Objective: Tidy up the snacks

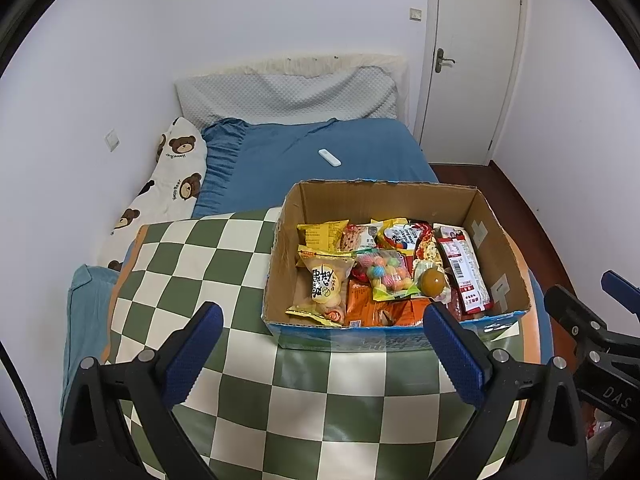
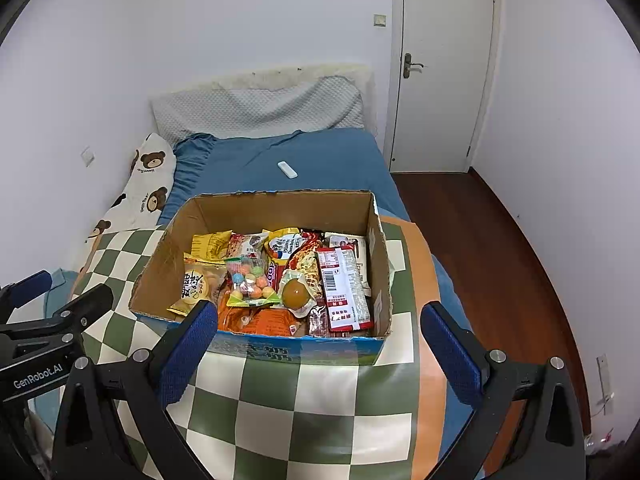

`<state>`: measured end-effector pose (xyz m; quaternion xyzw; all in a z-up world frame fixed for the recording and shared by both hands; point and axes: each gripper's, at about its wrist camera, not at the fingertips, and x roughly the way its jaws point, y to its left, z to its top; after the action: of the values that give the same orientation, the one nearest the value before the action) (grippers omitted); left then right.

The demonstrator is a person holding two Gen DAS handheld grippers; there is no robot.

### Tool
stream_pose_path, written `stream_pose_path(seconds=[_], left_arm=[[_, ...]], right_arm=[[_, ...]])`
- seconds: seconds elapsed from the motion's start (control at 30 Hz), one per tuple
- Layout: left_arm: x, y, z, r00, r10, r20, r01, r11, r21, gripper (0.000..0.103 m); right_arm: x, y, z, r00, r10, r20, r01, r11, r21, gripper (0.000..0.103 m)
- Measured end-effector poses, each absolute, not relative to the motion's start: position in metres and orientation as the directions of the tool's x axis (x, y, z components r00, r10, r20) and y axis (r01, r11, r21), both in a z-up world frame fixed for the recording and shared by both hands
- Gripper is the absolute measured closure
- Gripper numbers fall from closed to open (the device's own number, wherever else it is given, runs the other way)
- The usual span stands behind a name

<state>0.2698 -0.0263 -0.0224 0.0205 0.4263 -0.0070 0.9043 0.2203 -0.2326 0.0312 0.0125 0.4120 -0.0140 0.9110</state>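
Note:
A cardboard box [image 1: 496, 240] [image 2: 248, 210] sits on a green and white checked cloth [image 1: 208, 256] [image 2: 320, 400]. It holds several snack packets: a bag of coloured candy balls [image 1: 388, 276] [image 2: 250, 280], a packed brown egg [image 1: 432, 282] [image 2: 296, 294], a red noodle packet [image 1: 466, 268] [image 2: 344, 288], a yellow bun packet [image 1: 324, 284] [image 2: 196, 284] and orange packets [image 1: 368, 308] [image 2: 264, 320]. My left gripper [image 1: 324, 320] is open and empty, just in front of the box. My right gripper [image 2: 320, 320] is open and empty, at the box's near wall.
The cloth lies on a bed with a blue sheet [image 1: 320, 140] [image 2: 320, 152]. A white remote [image 1: 329, 157] [image 2: 287, 169] lies on the sheet. A bear-print pillow [image 1: 172, 184] [image 2: 144, 184] lies at the left. A door [image 1: 472, 60] [image 2: 440, 64] and wood floor [image 2: 480, 240] are at the right.

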Motion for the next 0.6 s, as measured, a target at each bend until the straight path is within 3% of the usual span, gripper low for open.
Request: stream_pose_path(seconds=[0.6], left_arm=[[0.2663, -0.0255, -0.0129, 0.646, -0.001, -0.764, 0.036, 0.999, 0.030, 0.000]], right_arm=[[0.2160, -0.2335, 0.0308, 0.662, -0.014, -0.749, 0.039, 0.999, 0.015, 0.000]])
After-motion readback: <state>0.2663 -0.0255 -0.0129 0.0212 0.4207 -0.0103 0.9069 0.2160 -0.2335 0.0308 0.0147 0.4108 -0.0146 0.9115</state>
